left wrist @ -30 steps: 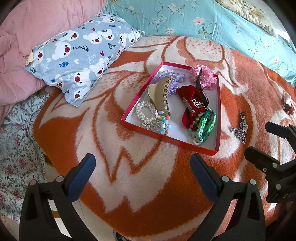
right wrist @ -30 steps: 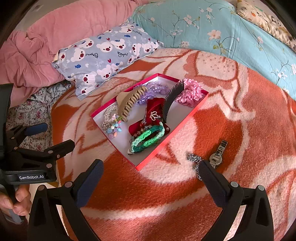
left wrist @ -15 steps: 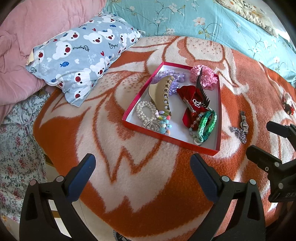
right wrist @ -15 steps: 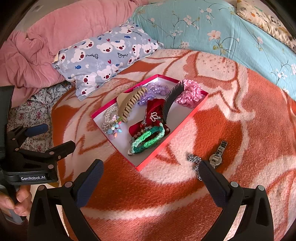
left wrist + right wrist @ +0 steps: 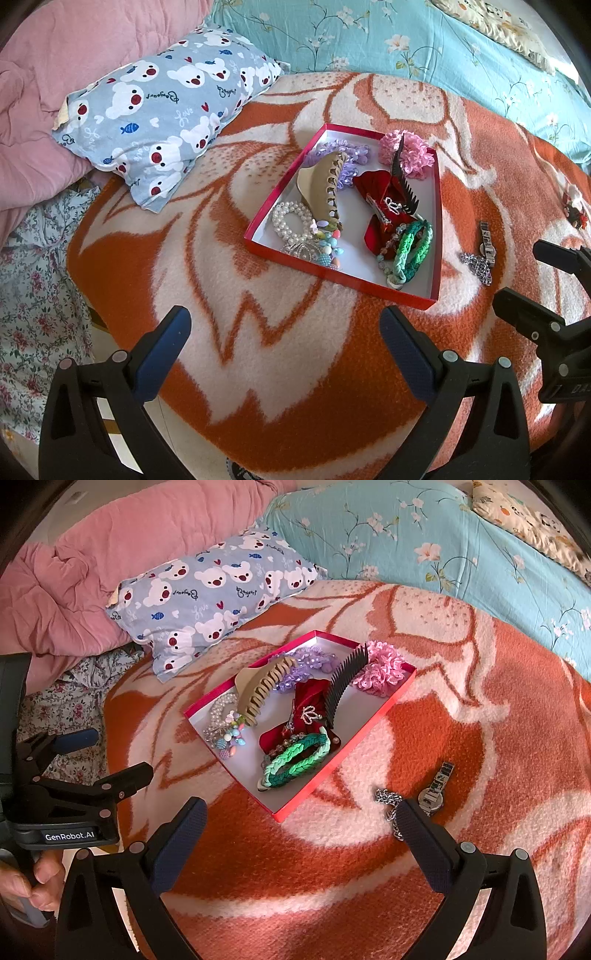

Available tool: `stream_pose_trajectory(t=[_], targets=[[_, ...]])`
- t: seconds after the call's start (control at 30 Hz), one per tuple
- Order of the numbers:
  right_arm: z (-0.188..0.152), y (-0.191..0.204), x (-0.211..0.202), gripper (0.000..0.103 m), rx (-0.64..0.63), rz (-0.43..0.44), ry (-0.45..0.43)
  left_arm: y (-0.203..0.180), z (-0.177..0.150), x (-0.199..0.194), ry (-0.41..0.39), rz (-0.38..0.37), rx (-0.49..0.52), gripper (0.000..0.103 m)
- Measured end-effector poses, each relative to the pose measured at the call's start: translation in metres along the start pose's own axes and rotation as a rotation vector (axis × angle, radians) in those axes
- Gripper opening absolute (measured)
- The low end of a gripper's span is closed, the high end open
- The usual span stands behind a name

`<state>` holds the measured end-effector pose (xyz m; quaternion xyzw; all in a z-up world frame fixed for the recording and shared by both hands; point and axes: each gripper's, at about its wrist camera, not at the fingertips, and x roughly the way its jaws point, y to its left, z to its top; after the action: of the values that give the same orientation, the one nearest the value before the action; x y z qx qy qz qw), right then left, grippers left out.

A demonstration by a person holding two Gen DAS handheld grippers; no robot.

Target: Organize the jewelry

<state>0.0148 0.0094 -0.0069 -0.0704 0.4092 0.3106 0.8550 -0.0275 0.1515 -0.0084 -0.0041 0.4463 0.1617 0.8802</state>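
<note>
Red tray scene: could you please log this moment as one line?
left gripper open | right gripper open | watch, chain outside red tray

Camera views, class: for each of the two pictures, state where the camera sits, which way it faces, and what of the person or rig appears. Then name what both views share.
Left wrist view: sits on the left tongs, open, facing forward over the blanket toward the red tray; the right tongs show at its right edge.
Right wrist view: sits on the right tongs, open, facing the same tray; the left tongs and a hand show at left.
Shared: tray, watch, bear pillow.
</note>
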Motion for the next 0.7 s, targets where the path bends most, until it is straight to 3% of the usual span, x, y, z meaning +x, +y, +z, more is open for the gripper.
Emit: stream_pose_trajectory(t=[0.7], targets=[[-0.0003, 0.0001, -0.0003, 0.103, 0.0, 0.0, -0.002, -0.0002, -0.0011, -0.0052, -0.018, 0.016, 0.0, 0.103]])
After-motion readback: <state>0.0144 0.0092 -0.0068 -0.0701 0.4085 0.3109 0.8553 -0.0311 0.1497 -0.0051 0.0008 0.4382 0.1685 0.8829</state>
